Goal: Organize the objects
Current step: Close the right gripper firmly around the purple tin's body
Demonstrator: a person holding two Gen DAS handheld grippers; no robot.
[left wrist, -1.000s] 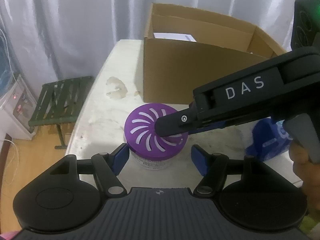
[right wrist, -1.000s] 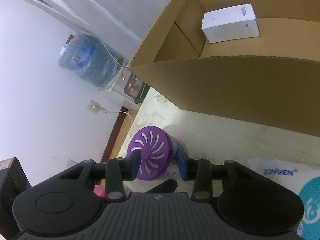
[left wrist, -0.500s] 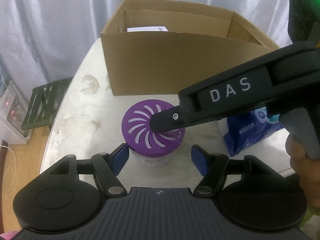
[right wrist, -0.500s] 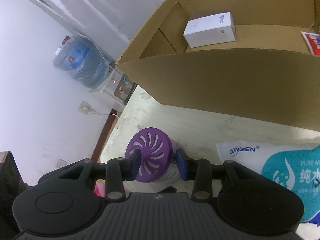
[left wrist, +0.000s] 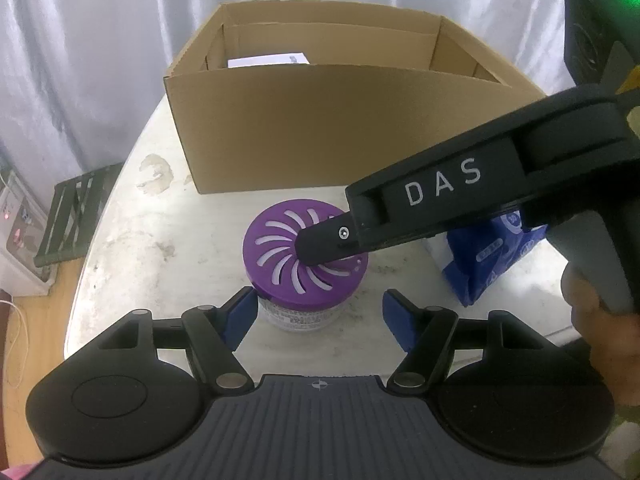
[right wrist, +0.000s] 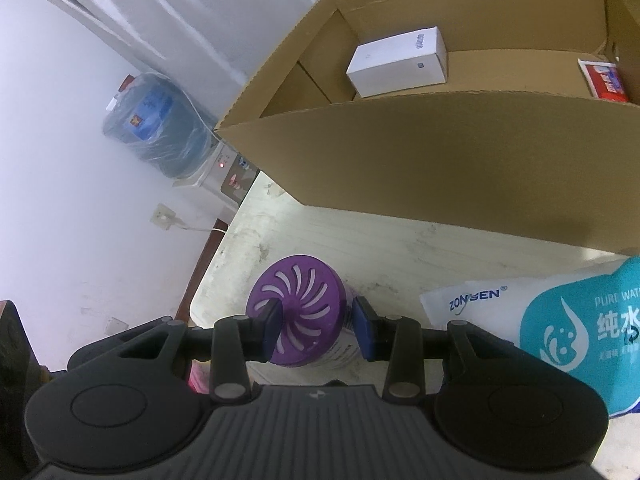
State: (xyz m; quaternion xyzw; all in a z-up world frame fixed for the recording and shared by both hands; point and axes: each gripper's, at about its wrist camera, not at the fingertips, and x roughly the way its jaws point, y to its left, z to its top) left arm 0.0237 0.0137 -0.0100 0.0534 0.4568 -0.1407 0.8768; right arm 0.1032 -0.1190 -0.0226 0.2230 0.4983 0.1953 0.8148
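Scuffed white tabletop [left wrist: 132, 236], cardboard box [left wrist: 320, 132], grey curtain [left wrist: 80, 40] behind

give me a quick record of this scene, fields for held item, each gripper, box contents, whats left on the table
held item: purple-lidded jar, upright
right gripper: fingers closed on the jar's sides
left gripper: open, holding nothing, jar just ahead of it
cardboard box: open top, behind the jar on the table
box contents: white carton, red and white packet at the right end
left on table: wet wipes pack, to the right of the jar
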